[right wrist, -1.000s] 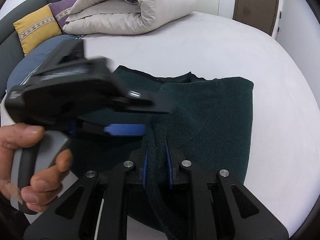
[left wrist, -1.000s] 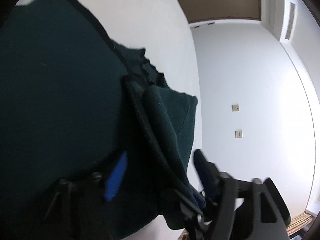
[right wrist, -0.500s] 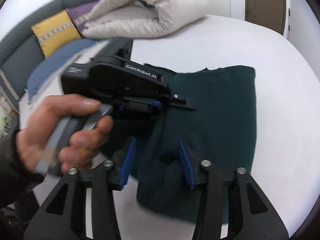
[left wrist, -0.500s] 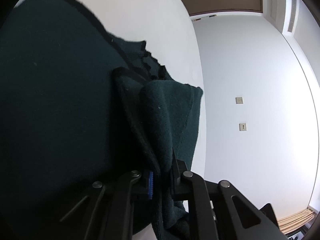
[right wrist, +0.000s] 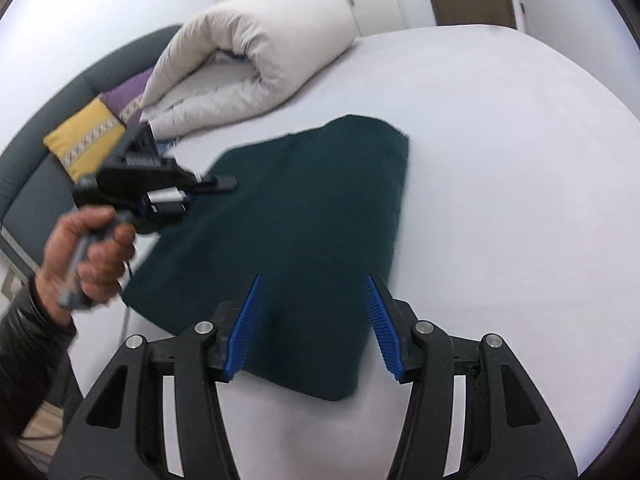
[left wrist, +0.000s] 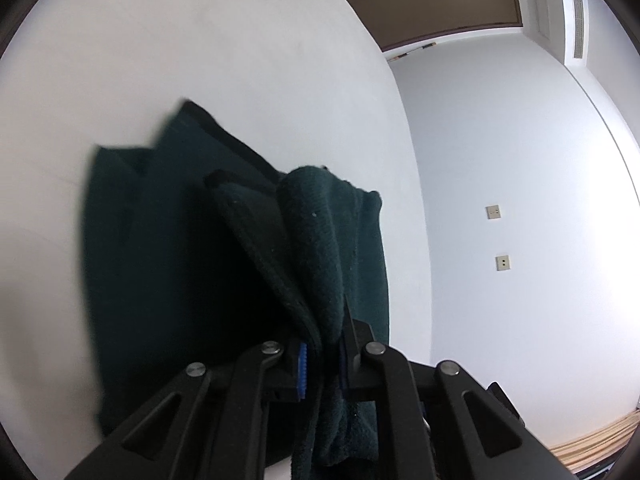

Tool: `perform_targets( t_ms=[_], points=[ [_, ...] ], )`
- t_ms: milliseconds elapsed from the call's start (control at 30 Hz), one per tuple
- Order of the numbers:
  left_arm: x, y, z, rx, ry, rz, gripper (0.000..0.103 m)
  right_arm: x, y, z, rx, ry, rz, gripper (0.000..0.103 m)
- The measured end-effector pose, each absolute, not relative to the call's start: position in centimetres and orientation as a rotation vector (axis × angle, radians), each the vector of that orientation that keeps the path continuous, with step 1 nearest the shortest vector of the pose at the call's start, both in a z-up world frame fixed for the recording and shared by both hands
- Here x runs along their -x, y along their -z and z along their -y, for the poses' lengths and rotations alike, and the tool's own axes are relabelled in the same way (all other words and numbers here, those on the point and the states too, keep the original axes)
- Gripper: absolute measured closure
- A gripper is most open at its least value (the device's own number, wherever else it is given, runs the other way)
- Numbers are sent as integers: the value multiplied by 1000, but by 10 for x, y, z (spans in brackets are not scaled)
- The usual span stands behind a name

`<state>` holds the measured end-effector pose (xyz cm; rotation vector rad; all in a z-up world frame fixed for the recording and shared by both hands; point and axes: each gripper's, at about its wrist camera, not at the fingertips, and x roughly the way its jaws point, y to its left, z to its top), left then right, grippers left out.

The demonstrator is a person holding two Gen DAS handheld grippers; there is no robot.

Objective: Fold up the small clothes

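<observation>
Bed (right wrist: 500,152): white sheet, smooth, fills most of the right wrist view. On it: dark green knitted garment (right wrist: 304,216), folded, at centre; rolled pale duvet (right wrist: 248,68) at 11 o'clock of the garment, well apart; yellow cushion (right wrist: 82,144) and purple cushion (right wrist: 126,100) at 10 o'clock, against a grey headboard (right wrist: 36,152).

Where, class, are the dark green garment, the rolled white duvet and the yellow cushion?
dark green garment (right wrist: 304,216): right wrist view, middle of its flat top.
rolled white duvet (right wrist: 256,52): right wrist view, its outer curve.
yellow cushion (right wrist: 86,140): right wrist view, its face.
</observation>
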<state>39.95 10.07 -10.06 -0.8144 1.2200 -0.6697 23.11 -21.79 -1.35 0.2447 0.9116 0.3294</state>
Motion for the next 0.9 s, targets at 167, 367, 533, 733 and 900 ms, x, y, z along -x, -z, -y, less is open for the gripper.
perform_targets(
  t_ms=[167, 367, 533, 733, 900],
  points=[
    [-400, 100, -127, 787, 652, -1222, 91, -237, 38, 186, -189, -381, -968, 52],
    [-400, 101, -145, 783, 630, -1222, 91, -240, 53, 146, -137, -431, -999, 52],
    [-401, 103, -149, 788, 625, -1220, 91, -239, 55, 122, -101, -468, -1013, 52],
    [-400, 124, -144, 792, 572, -1250, 90, -239, 58, 102, -79, -497, -1031, 52],
    [-391, 156, -152, 894, 538, -1227, 84, -241, 72, 89, -69, -500, -1061, 51]
  ],
)
